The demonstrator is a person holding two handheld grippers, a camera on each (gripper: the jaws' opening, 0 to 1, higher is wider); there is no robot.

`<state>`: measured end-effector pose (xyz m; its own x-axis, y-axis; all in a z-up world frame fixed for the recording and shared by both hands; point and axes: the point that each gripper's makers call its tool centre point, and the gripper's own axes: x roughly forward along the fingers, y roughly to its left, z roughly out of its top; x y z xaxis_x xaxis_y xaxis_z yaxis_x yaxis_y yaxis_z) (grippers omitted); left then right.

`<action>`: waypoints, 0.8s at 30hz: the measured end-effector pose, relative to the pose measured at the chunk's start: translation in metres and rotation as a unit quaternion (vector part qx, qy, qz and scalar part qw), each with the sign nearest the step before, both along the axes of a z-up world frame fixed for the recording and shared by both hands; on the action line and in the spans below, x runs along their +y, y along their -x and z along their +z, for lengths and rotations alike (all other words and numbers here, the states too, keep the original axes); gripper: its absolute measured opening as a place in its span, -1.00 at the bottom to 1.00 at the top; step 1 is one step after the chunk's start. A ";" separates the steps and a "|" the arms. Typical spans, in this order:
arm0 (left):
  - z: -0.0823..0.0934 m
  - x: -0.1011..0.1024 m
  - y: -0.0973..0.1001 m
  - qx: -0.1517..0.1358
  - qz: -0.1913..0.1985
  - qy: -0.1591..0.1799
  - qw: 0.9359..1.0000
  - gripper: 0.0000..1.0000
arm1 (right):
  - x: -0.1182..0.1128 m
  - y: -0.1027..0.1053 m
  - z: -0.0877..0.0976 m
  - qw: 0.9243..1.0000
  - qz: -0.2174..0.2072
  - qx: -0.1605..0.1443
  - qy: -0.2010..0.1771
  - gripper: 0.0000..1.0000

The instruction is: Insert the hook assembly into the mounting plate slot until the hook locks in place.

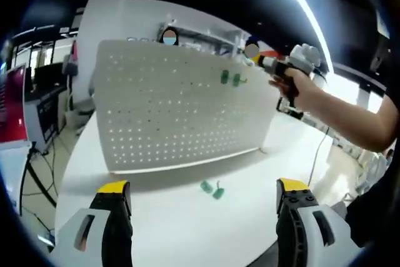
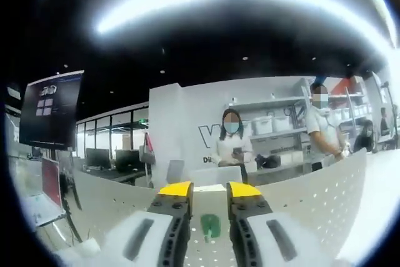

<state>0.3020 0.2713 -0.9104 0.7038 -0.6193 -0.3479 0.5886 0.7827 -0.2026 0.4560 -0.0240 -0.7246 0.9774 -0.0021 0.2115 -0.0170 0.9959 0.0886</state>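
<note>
Pegboard [image 1: 181, 107] stands upright on the white table [image 1: 187, 229]; two green hooks [image 1: 230, 79] sit on its upper face, two more green hooks [image 1: 212, 189] lie on the table just before its base. Left gripper [image 1: 203, 195] hovers low, jaws wide and holding nothing. Right gripper [image 2: 209, 190], jaws narrow, points at a green hook [image 2: 210, 225] on the board; whether they touch it, cannot tell. A hand [image 1: 289, 82] holds the right gripper at the board's upper corner.

Two green hooks [image 1: 230, 79] sit on the upright white pegboard [image 1: 169, 104]; two more [image 1: 212, 189] lie on the table.
</note>
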 end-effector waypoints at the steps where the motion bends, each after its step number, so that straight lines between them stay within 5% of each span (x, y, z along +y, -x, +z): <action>1: 0.000 0.001 0.000 0.000 0.000 -0.001 1.000 0.95 | 0.001 0.005 0.000 1.000 0.015 0.006 -0.022 -0.61; 3: 0.000 0.002 0.001 0.000 0.001 -0.003 1.000 0.95 | -0.001 0.016 -0.001 0.999 0.031 0.009 -0.041 -0.59; 9: -0.003 0.008 0.004 0.005 0.005 -0.008 1.000 0.94 | -0.009 0.045 -0.027 0.998 0.037 0.048 -0.018 -0.57; 24: -0.009 0.017 0.007 0.017 0.022 -0.024 0.999 0.90 | 0.023 0.103 -0.142 0.978 0.095 0.185 0.000 -0.50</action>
<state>0.2948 0.2883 -0.9194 0.7167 -0.5701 -0.4018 0.5469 0.8168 -0.1834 0.3531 -0.0005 -0.8668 0.9699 0.1871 -0.1561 -0.1688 0.9779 0.1236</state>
